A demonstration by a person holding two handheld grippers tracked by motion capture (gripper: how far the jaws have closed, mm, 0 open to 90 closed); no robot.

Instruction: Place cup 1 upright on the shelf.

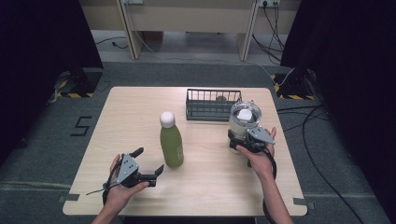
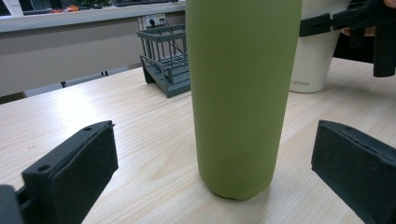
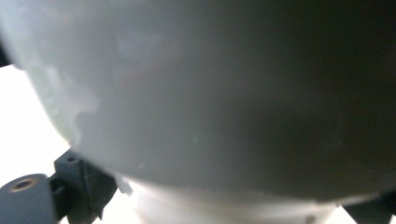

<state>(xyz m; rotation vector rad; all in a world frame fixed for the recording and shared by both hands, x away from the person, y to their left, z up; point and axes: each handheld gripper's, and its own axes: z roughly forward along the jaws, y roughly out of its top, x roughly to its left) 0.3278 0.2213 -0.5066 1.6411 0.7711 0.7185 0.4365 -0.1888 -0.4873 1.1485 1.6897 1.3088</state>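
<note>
The left gripper (image 1: 147,164) sits low on the near left part of the table (image 1: 140,107), its jaws spread wide and gripping nothing, with a broad bare stretch of light wood to its left and behind it as far as the far edge. Just to its right stands the green bottle (image 1: 172,144), upright, a matte olive cylinder that narrows to a neck under a rounded white cap (image 1: 166,118). In the left gripper view the bottle (image 2: 240,93) rises between the two black jaw pads (image 2: 77,170), apart from both, and its rounded base rests flat on the wood. Behind and to the right, near the far edge, is a dark wire basket (image 1: 213,104) with upright bars; open tabletop lies between it and the bottle. Just right of the basket's near corner stands a pale jar (image 1: 244,120) with a clear lid and a white knob on top, its cream lower body bearing small lettering in the left gripper view (image 2: 310,60). The right gripper (image 1: 246,138) is pressed up against the jar's near side with its jaws set around the jar's body, pinching it. In the right gripper view the jar's pale wall (image 3: 210,93) is blurred and very close. A narrow strip of table remains between the jar and the right edge.
</note>
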